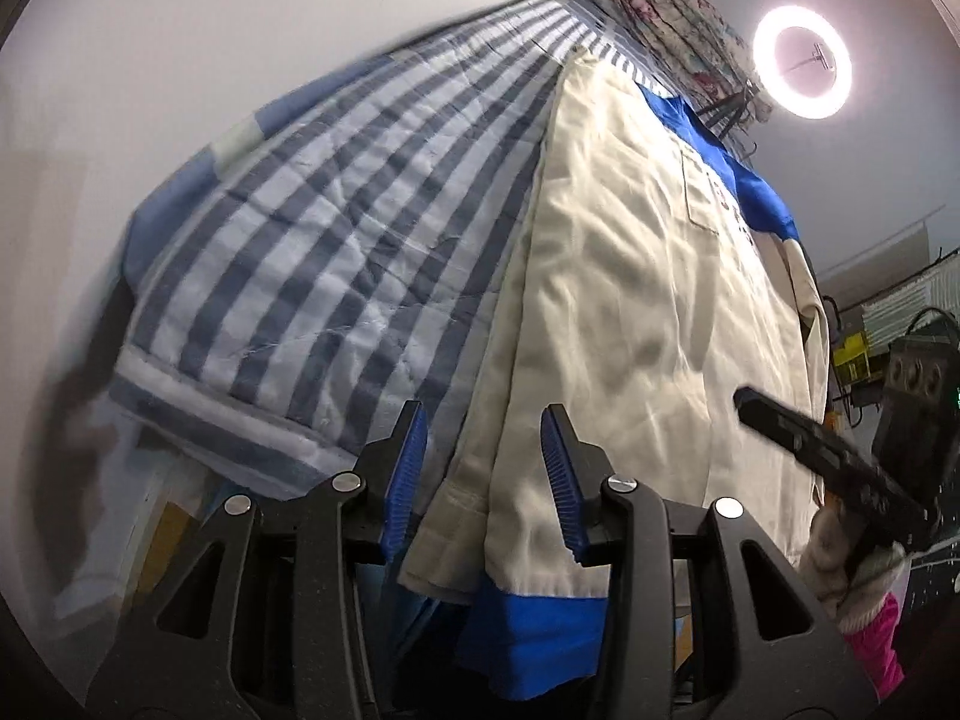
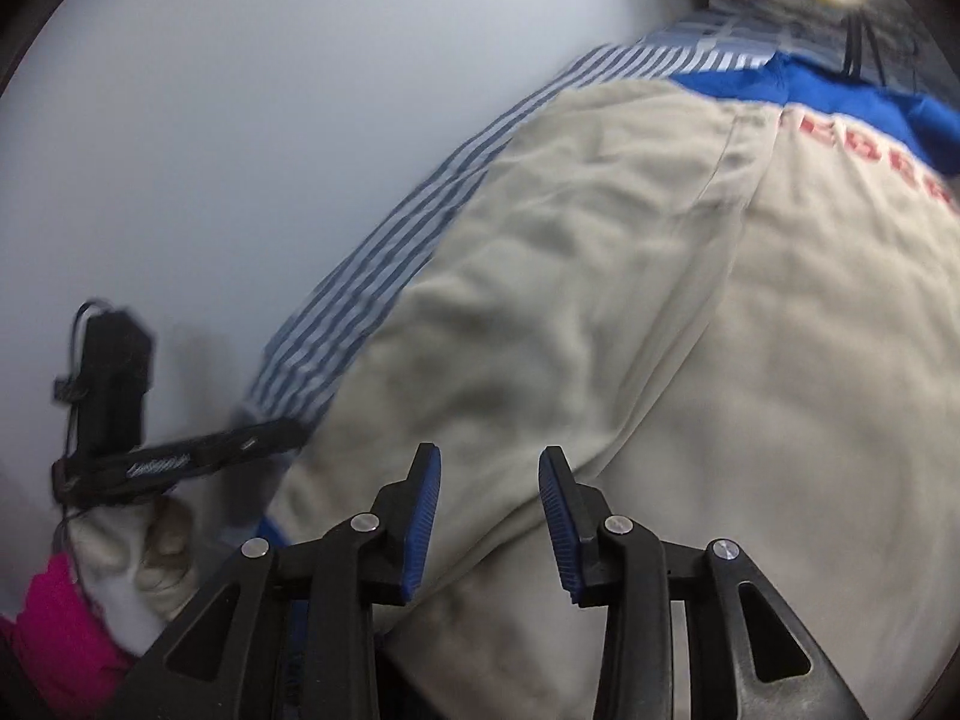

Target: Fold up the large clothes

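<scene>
A large cream garment (image 1: 630, 276) with a blue hem band (image 1: 534, 630) and blue top lies flat on a striped quilt (image 1: 336, 240). My left gripper (image 1: 486, 468) stands open at the near left hem corner; the cream edge lies in the gap and the pads do not press it. In the right wrist view the same garment (image 2: 660, 330) fills the frame, with red lettering (image 2: 870, 144) near its blue top. My right gripper (image 2: 489, 516) hangs open just over the cream cloth near its lower edge. One black finger (image 1: 804, 447) of the right gripper shows at the garment's right side.
A white-gloved hand (image 2: 132, 546) with a pink sleeve holds the left gripper. The quilt (image 2: 372, 276) runs along a pale wall. A patterned cloth bundle (image 1: 678, 18) and a lit ring light (image 1: 801, 63) stand at the far end. Cluttered shelves (image 1: 888, 312) lie to the right.
</scene>
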The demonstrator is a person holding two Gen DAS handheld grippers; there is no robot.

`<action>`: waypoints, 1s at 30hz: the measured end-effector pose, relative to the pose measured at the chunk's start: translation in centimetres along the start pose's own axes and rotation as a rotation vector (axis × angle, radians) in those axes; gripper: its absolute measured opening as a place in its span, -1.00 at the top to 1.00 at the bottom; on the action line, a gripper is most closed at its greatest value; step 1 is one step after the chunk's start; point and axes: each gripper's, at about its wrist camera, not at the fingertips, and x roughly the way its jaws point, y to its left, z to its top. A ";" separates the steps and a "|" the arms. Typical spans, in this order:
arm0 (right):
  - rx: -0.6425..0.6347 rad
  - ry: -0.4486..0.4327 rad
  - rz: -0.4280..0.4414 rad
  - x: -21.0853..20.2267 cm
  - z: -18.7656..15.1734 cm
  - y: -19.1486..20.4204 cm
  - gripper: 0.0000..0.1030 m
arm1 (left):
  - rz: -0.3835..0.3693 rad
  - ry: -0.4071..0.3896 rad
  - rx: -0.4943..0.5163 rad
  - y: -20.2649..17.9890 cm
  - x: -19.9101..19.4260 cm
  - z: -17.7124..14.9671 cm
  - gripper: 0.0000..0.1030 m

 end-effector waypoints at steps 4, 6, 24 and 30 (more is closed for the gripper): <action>0.000 0.058 -0.001 2.2 -1.8 1.3 0.30 | -0.017 0.042 0.009 -0.5 0.8 -0.6 0.20; 0.030 0.080 0.013 3.7 -2.6 1.6 0.31 | -0.028 0.034 0.010 -0.5 0.6 -1.0 0.02; 0.053 0.096 0.012 3.9 -2.3 1.0 0.33 | 0.052 0.009 0.060 -1.0 1.0 -1.8 0.14; 0.086 0.072 0.016 3.0 -2.4 0.6 0.25 | 0.083 -0.032 0.138 -2.6 0.4 -2.1 0.80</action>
